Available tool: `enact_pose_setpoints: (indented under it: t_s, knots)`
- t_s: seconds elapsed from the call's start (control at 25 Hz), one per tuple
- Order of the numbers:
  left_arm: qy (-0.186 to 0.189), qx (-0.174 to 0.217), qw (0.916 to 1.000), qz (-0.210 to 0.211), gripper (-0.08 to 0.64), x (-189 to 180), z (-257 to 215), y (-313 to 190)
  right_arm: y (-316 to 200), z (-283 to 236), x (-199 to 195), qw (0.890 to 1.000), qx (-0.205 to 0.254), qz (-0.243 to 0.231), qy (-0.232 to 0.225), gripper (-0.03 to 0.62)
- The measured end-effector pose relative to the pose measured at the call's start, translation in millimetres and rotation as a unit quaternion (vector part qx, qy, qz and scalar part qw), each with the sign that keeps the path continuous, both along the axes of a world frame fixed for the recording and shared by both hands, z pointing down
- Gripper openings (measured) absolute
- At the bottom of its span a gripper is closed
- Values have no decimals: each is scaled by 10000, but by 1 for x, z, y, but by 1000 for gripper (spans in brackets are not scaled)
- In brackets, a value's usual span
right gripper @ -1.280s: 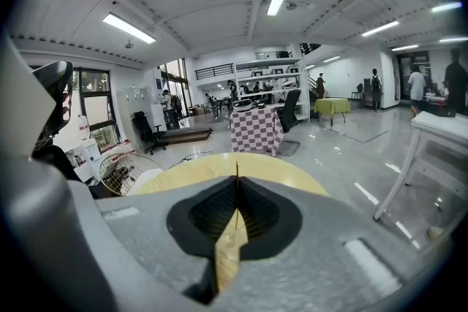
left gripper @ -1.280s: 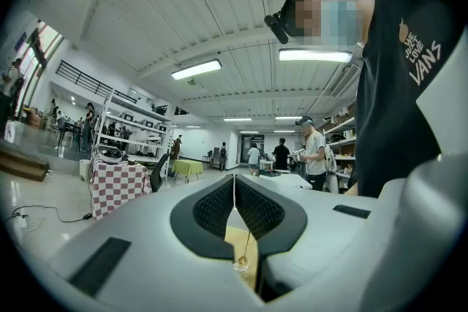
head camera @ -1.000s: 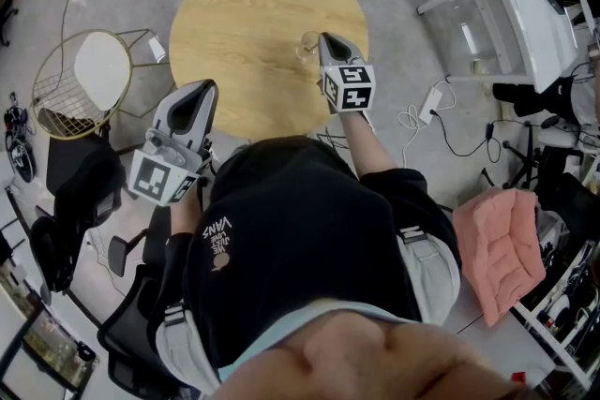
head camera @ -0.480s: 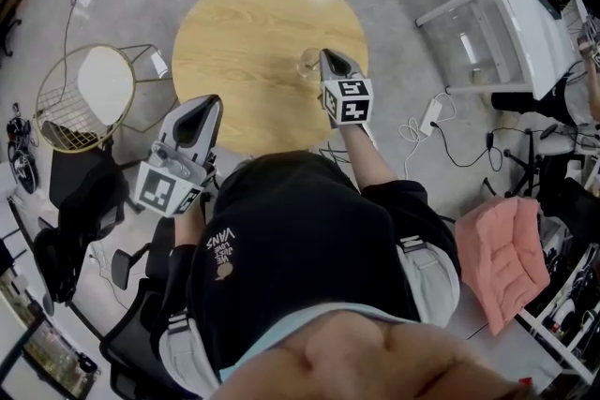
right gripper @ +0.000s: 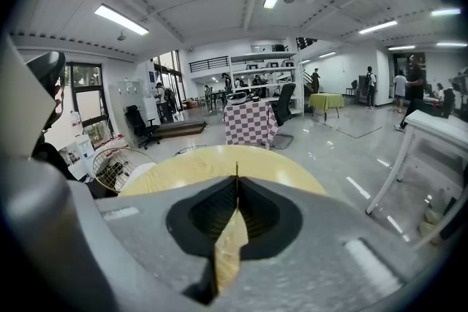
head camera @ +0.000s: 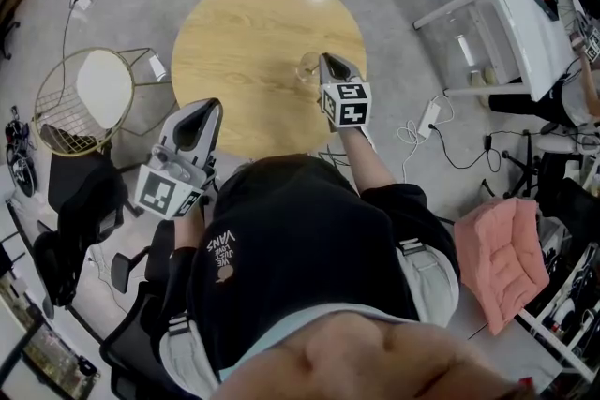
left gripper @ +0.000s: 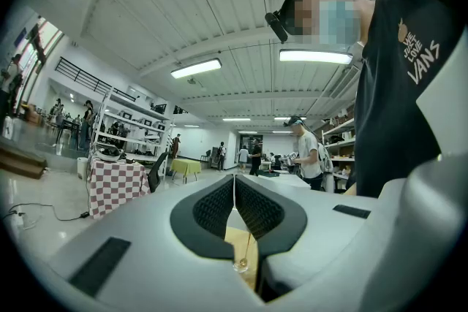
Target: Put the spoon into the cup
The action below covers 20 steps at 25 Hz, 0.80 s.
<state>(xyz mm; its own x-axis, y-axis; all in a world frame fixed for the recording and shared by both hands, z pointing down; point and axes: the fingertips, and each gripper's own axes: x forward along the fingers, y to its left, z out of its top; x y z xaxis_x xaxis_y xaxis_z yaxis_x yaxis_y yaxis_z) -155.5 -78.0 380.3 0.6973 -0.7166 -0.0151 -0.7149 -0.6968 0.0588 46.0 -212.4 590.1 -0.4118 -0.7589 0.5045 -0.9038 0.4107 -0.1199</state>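
Jaws together both; right gripper (head camera: 325, 60) beside cup (head camera: 307, 67), left gripper (head camera: 207, 104) beside table (head camera: 248, 19).

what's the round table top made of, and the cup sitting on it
The table looks like light wood or a wood-look laminate: pale yellow with fine grain streaks and a soft satin sheen. The cup seems to be clear glass, possibly clear plastic: the tabletop shows through it and only its rim catches light.

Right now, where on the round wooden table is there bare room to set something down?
The round wooden table is bare across its far and left parts, out to the rim. The crowded spot is its near right, where the clear glass cup stands at the tip of the right gripper.
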Motion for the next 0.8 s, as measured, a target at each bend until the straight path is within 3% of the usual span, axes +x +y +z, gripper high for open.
enact_pose_setpoints:
  t_s: [0.16, 0.8]
  knots:
    - [4, -20, 10000, 16, 3, 1, 1, 0, 0, 0, 1, 10000, -19, 42, -32, 74]
    - [52, -11, 10000, 79, 3, 0, 3, 0, 0, -11, 5, 9998, 100, 141, -108, 74]
